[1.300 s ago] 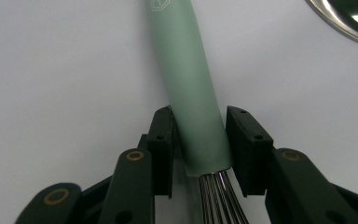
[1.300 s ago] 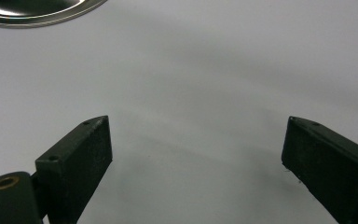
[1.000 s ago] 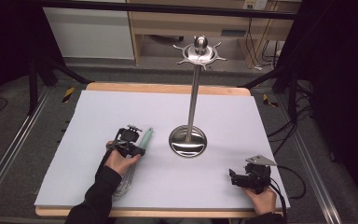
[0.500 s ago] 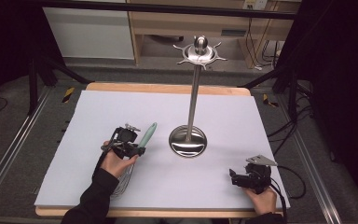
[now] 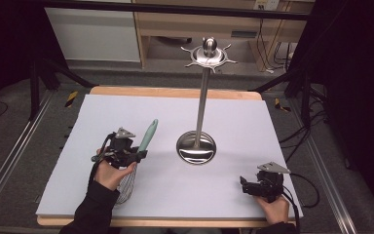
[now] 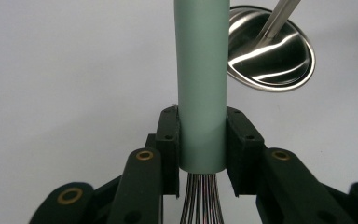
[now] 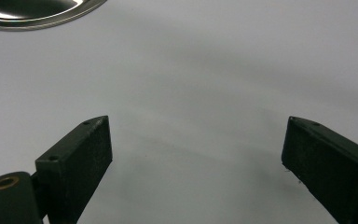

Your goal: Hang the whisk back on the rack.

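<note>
While the left tongs (image 5: 135, 155) are pressed on the green handle of one whisk (image 5: 147, 136), the handle points up and away toward the far side of the tabletop (image 5: 233, 112), and the wire end hangs down below the left hand (image 5: 111, 170). In the left gripper view the left tongs (image 6: 202, 149) pinch the whisk (image 6: 201, 84) from both sides, close to the place where the wires come out of the handle. The wires are cut off at the bottom edge there, and in the high view they are partly hidden behind the hand and the sleeve.

Just to the right of the whisk stands one metal stand (image 5: 197, 144), with a round base, a thin upright pole and a star-shaped top with a ball on it. The whisk is near the base but apart from it. In the left gripper view only a part of the base (image 6: 272, 58) and the bottom of the pole are seen.

At the right near corner, the right tongs (image 5: 246, 185) sit low over the tabletop, well apart from the stand. In the right gripper view the right tongs (image 7: 196, 154) are spread wide with nothing between them, and the edge of the stand's base (image 7: 37, 11) is cut off at the top left.
</note>
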Demonstrator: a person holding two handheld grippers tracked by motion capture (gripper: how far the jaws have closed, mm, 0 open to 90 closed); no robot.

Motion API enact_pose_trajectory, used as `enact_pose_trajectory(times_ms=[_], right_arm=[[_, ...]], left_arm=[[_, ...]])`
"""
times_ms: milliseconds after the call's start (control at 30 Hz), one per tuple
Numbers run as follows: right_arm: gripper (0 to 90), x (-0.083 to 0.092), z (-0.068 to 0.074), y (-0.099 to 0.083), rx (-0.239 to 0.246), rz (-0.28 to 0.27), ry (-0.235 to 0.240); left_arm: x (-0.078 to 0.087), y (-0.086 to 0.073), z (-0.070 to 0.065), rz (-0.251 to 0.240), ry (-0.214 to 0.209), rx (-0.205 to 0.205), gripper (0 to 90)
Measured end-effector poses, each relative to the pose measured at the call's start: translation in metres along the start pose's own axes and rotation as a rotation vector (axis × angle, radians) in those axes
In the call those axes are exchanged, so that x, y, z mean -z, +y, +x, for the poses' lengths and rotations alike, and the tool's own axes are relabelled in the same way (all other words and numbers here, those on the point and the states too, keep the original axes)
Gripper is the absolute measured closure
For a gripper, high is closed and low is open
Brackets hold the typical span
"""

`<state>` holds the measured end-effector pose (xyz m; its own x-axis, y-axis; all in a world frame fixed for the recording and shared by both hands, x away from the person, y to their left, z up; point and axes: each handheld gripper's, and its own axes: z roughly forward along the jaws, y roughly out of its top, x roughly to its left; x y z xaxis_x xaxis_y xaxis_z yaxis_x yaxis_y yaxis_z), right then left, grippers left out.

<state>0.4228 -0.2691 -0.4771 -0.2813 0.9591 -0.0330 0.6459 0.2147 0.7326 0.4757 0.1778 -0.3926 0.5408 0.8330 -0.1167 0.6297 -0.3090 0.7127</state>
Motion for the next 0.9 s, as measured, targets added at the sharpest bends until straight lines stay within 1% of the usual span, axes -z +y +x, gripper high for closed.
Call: enact_pose_trajectory(times_ms=[33,67,100,133,167,200,233,267,333,367,400,567,633,700,800,833,900], right_arm=[[9.0,0.000,0.000,0.000,0.002,-0.001,0.000],[9.0,0.000,0.000,0.000,0.002,-0.001,0.000],[9.0,0.000,0.000,0.000,0.002,-0.001,0.000],[9.0,0.000,0.000,0.000,0.002,-0.001,0.000],[9.0,0.000,0.000,0.000,0.002,-0.001,0.000],[9.0,0.000,0.000,0.000,0.002,-0.001,0.000],[9.0,0.000,0.000,0.000,0.002,0.000,0.000],[9.0,0.000,0.000,0.000,0.002,0.000,0.000],[9.0,0.000,0.000,0.000,0.001,0.001,0.000],[9.0,0.000,0.000,0.000,0.002,0.001,-0.001],[9.0,0.000,0.000,0.000,0.000,0.001,0.001],[9.0,0.000,0.000,0.000,-0.002,0.001,0.000],[9.0,0.000,0.000,0.000,-0.002,0.002,0.000],[9.0,0.000,0.000,0.000,-0.001,0.000,-0.001],[9.0,0.000,0.000,0.000,0.000,-0.001,-0.001],[9.0,0.000,0.000,0.000,-0.001,0.000,-0.002],[9.0,0.000,0.000,0.000,-0.001,-0.002,0.000]], left_arm=[[0.005,-0.001,0.001,-0.025,-0.007,0.006,68.9],[0.005,-0.001,0.001,-0.025,-0.007,0.006,68.9],[0.010,-0.002,0.003,-0.045,-0.012,0.010,68.9],[0.010,-0.002,0.003,-0.045,-0.012,0.010,68.9],[0.014,-0.004,0.004,-0.064,-0.015,0.014,68.9],[0.014,-0.004,0.004,-0.064,-0.015,0.014,68.9],[0.019,-0.006,0.005,-0.081,-0.017,0.012,68.9],[0.019,-0.006,0.005,-0.081,-0.017,0.012,68.9],[0.025,-0.008,0.006,-0.106,-0.022,0.013,68.9],[0.025,-0.008,0.006,-0.106,-0.022,0.013,68.9],[0.028,-0.007,0.006,-0.122,-0.016,0.011,68.9],[0.036,-0.004,0.004,-0.165,-0.017,0.003,68.9],[0.038,-0.003,0.004,-0.175,-0.017,-0.001,68.9],[0.043,0.000,0.002,-0.205,-0.011,-0.007,68.9],[0.046,0.003,0.002,-0.213,-0.012,-0.015,68.9],[0.048,0.006,0.000,-0.227,-0.016,-0.017,68.9],[0.051,0.009,-0.001,-0.236,-0.016,-0.025,68.9]])
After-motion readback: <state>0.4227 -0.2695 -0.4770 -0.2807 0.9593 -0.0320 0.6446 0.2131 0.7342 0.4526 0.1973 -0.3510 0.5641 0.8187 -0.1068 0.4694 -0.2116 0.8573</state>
